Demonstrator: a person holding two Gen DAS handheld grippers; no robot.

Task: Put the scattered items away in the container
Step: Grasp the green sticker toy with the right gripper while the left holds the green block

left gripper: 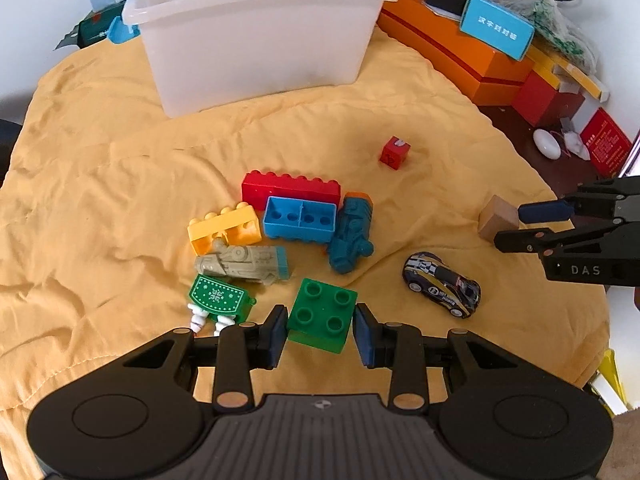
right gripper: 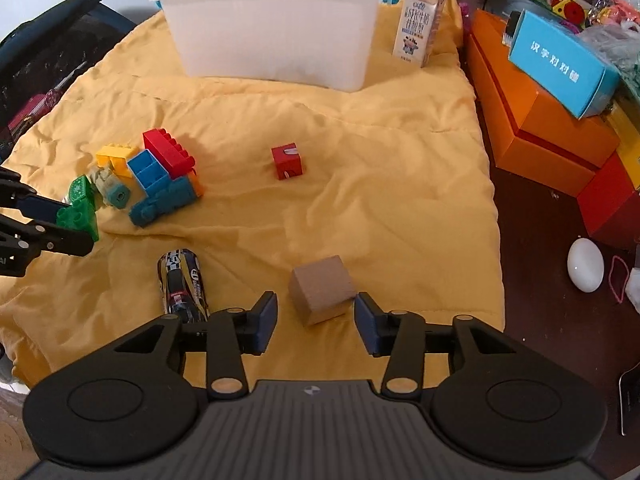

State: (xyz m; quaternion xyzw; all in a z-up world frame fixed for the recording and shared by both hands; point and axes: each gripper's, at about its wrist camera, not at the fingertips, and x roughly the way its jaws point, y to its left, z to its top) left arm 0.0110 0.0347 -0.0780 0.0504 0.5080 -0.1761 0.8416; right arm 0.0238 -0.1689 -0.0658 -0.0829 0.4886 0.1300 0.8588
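Left gripper (left gripper: 321, 325): pads clamp the green brick (left gripper: 322, 316), near left; a loose pinch could drop it.
Right gripper (right gripper: 315, 312): open around the wooden cube (right gripper: 322, 289), only the right pad touching; closing skewed may push it away.
Tub (left gripper: 256, 36): far, centre.

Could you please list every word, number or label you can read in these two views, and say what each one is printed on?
"DAS": white letters on the body of the right gripper, seen in the left wrist view.
"汉字对对碰": white characters on the blue box lying on the orange boxes.
Milk carton: blue printed characters, too blurred to read.
Toy car: roundels with a number, too small to make out.
Red card: fine print, unreadable.
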